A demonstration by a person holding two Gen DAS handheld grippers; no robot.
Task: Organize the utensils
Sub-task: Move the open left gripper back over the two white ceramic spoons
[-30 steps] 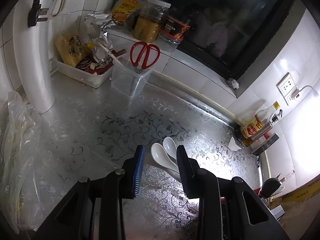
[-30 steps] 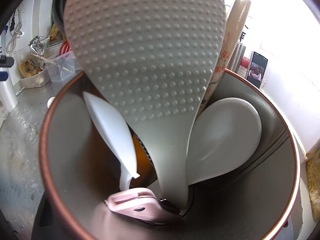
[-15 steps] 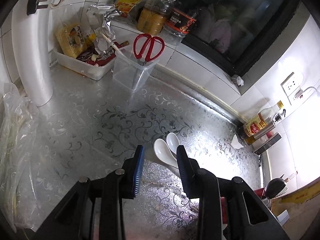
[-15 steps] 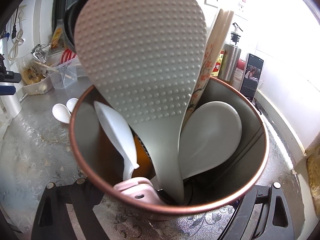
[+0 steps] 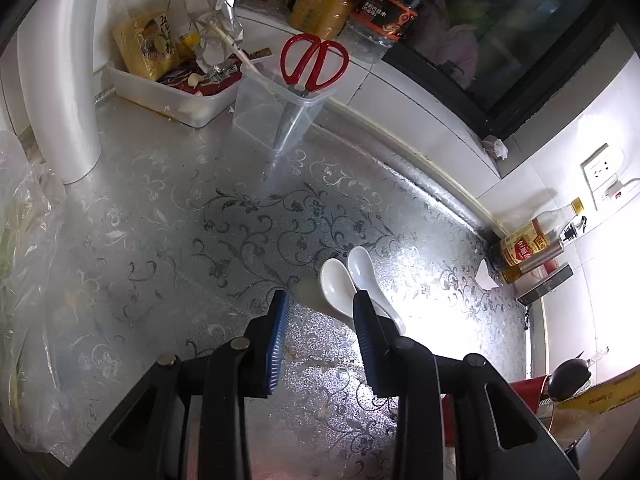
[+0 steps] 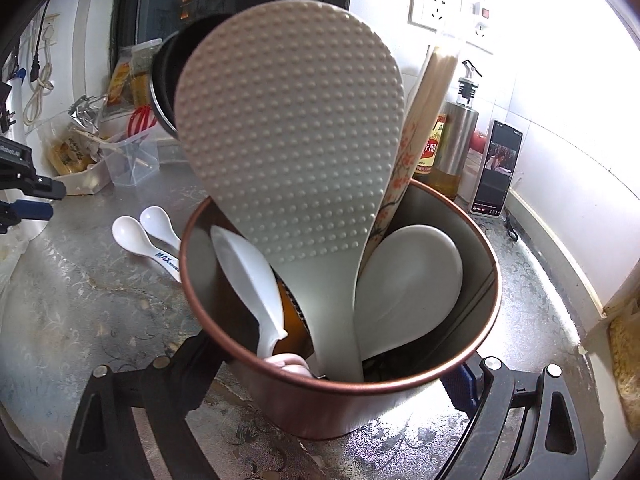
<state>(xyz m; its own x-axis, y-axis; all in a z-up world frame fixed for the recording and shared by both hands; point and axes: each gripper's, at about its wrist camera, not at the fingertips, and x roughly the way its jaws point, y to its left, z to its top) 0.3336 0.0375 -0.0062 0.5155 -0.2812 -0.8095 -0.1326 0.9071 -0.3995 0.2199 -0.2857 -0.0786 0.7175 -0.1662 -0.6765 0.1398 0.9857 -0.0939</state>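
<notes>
Spoons point(image 5: 352, 280) remain the open item: two white ones lie side by side on the patterned counter point(image 5: 200, 220), touching, handles toward us. We judge the step in hand to be the pickup of these spoons for the copper holder point(image 6: 400, 408).

Left gripper point(image 5: 320, 312) hangs just short of the spoon handles, jaws apart with nothing between the pads; its right finger overlaps a handle in view, contact uncertain.

Right gripper point(image 6: 332, 400) straddles the holder, one finger on each side of the wall. We cannot tell whether the pads press on it. Inside stand a dotted rice paddle point(image 6: 288, 140), white ladles and chopsticks point(image 6: 436, 80).

Next move, in our judgement: lower the left jaws around one handle and close.
</notes>
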